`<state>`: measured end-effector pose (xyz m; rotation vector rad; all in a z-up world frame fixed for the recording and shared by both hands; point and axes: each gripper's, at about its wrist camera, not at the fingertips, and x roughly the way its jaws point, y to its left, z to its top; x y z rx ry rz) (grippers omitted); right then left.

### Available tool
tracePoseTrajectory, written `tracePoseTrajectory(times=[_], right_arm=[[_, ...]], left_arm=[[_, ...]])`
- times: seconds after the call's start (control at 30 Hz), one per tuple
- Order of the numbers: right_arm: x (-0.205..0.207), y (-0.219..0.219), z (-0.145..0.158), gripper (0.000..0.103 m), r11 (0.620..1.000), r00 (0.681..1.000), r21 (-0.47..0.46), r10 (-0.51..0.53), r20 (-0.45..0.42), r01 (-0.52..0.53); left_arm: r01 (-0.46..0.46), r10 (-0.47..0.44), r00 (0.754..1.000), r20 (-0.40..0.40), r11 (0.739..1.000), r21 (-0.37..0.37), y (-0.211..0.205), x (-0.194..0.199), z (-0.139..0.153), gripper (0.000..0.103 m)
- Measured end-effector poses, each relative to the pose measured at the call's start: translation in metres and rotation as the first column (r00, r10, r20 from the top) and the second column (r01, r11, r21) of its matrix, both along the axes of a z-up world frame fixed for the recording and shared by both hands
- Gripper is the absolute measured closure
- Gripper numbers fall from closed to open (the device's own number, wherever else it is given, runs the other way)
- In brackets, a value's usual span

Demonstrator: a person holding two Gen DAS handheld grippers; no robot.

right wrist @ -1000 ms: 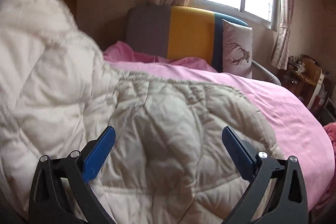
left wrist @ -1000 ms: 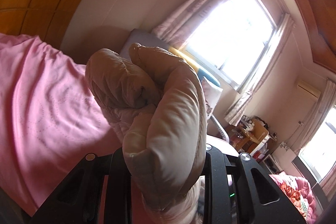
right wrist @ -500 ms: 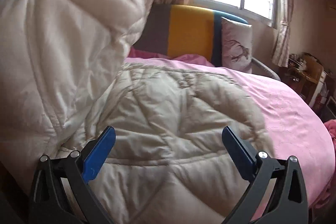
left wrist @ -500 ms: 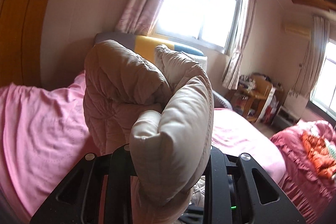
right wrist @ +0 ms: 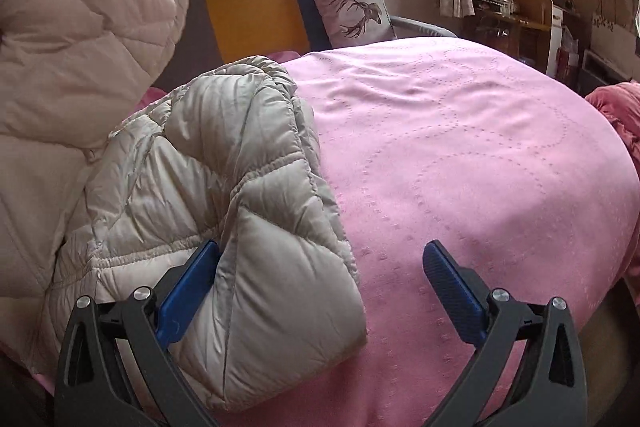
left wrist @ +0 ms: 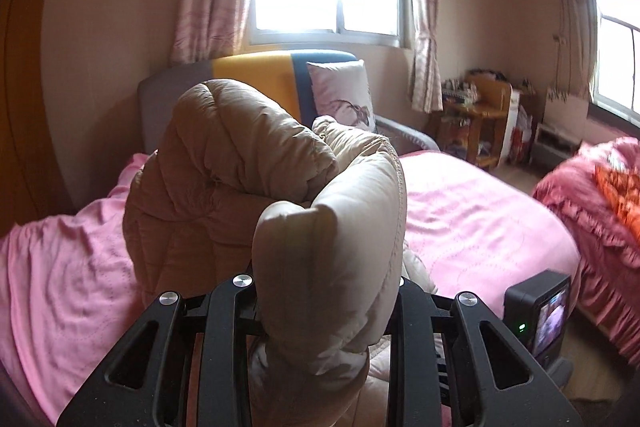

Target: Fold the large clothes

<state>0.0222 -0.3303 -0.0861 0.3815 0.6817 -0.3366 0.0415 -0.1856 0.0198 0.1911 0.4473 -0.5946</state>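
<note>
Left hand-held gripper [left wrist: 326, 291] clamped on a thick bunched fold of beige puffer jacket [left wrist: 248, 195], lifted, filling centre of the left wrist frame above the pink bed [left wrist: 480, 211]; fingertips buried in the padding, not visible. Rest of jacket draped down toward lower centre of frame between the black gripper arms

Right hand-held gripper [right wrist: 320, 279] spread wide apart, holding nothing, blue pads [right wrist: 452, 287] showing at lower left and lower right of the right wrist frame. Left pad touching or just beside the folded edge of the jacket [right wrist: 224, 195], right pad over bare pink bedspread [right wrist: 460, 147]. Jacket lying on left half of bed, quilted panels up, elastic hem seams visible; lifted part of it rising in upper left of frame

Background: grey, yellow and blue headboard [right wrist: 256, 15] at upper centre, deer-print cushion [right wrist: 348, 5] leaning against it, window with pale patterned curtains [left wrist: 426, 7] above. Wooden shelf unit [left wrist: 480, 115] with clutter at right, second bed with dark pink ruffled cover [left wrist: 600, 211] at far right. Small black camera with lit screen [left wrist: 540, 315] at lower right of left wrist frame
</note>
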Motion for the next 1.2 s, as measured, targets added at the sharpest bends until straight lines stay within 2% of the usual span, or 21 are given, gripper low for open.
tracePoseTrajectory(times=[0.13,0.27,0.37,0.43,0.53,0.6,0.67,0.73,0.8,0.83,0.87,0.9,0.97,1.0,1.07,1.13,1.2], right_arm=[[-0.017,-0.018,0.005,0.002,0.996,0.998,0.094,-0.003,0.066,-0.003],[-0.053,-0.051,0.025,0.002,0.987,0.988,0.122,-0.115,0.099,0.102],[-0.076,-0.076,0.052,0.002,0.975,0.968,0.161,-0.182,0.174,0.155],[-0.075,-0.078,0.080,0.002,0.984,0.963,0.156,-0.123,0.239,0.087],[-0.050,-0.066,0.121,0.002,0.989,0.954,0.121,0.046,0.297,-0.086],[-0.019,-0.049,0.137,0.002,0.974,0.942,0.072,0.189,0.277,-0.216],[0.011,-0.035,0.140,0.005,0.955,0.926,0.056,0.265,0.270,-0.290],[0.044,-0.024,0.134,0.015,0.942,0.930,0.051,0.316,0.187,-0.330],[0.073,-0.013,0.119,0.027,0.934,0.934,0.054,0.350,0.076,-0.354],[0.082,-0.010,0.112,0.035,0.927,0.929,0.059,0.366,0.055,-0.369],[0.088,-0.007,0.106,0.044,0.924,0.926,0.061,0.375,0.051,-0.377],[0.090,-0.004,0.103,0.064,0.916,0.918,0.073,0.391,0.061,-0.395],[0.086,-0.001,0.105,0.075,0.908,0.910,0.086,0.402,0.105,-0.411],[0.082,0.000,0.108,0.080,0.906,0.907,0.088,0.402,0.129,-0.414],[0.069,-0.001,0.119,0.084,0.909,0.902,0.091,0.385,0.196,-0.407],[0.052,-0.004,0.129,0.086,0.912,0.892,0.086,0.368,0.263,-0.402],[0.038,-0.010,0.130,0.086,0.923,0.894,0.086,0.336,0.297,-0.376]], left_arm=[[0.050,-0.050,0.999,-0.006,0.996,0.073,-0.028,-0.001,-0.028,0.073],[0.098,-0.103,0.994,0.023,0.985,0.138,-0.044,-0.009,-0.055,0.069],[0.124,-0.131,0.991,0.034,0.980,0.154,-0.050,-0.017,-0.067,0.066],[0.145,-0.153,0.987,0.037,0.974,0.172,-0.055,-0.022,-0.079,0.065],[0.170,-0.188,0.980,0.059,0.958,0.232,-0.066,-0.031,-0.092,0.065],[0.184,-0.214,0.973,0.083,0.943,0.278,-0.073,-0.037,-0.100,0.065],[0.199,-0.242,0.965,0.103,0.928,0.315,-0.076,-0.042,-0.104,0.059],[0.228,-0.271,0.958,0.098,0.921,0.317,-0.074,-0.044,-0.103,0.045],[0.278,-0.312,0.947,0.078,0.916,0.289,-0.065,-0.048,-0.096,0.038],[0.297,-0.328,0.942,0.075,0.915,0.272,-0.056,-0.051,-0.089,0.034],[0.316,-0.344,0.936,0.071,0.913,0.257,-0.047,-0.054,-0.084,0.031],[0.350,-0.372,0.926,0.063,0.908,0.230,-0.033,-0.058,-0.077,0.027],[0.379,-0.394,0.917,0.059,0.908,0.177,-0.007,-0.061,-0.067,0.027],[0.369,-0.380,0.923,0.060,0.919,0.138,0.011,-0.059,-0.060,0.027],[0.307,-0.311,0.948,0.067,0.950,0.056,0.038,-0.047,-0.049,0.027],[0.180,-0.176,0.982,0.066,0.982,-0.052,0.069,-0.022,-0.036,0.027],[0.026,-0.017,0.997,0.075,0.991,-0.127,0.093,0.007,-0.027,0.027]])
